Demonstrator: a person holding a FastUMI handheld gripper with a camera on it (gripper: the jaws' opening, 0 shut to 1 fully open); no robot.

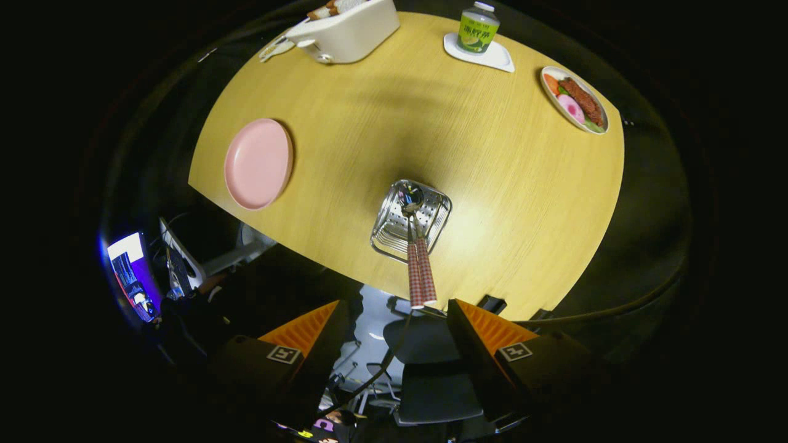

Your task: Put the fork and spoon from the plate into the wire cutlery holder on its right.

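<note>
The metal cutlery holder (411, 219) stands on the yellow wooden table (492, 166), just beyond my fingers. The fork and spoon (420, 271) stand inside it, their red-checked handles sticking up toward me, side by side. The spoon's bowl (410, 197) shows at the holder's bottom. The pink plate (258, 163) lies bare to the holder's left. My gripper (397, 320) hangs high above the table, open, with nothing between its fingers; the handle tips sit in the gap's upper part without touching either finger.
A white toaster with bread (345, 27) stands at the far left. A green bottle (478, 27) rests on a white coaster (486, 55). A plate of food (574, 99) lies far right. Chairs (425, 369) and a lit screen (132, 277) lie below the table's edge.
</note>
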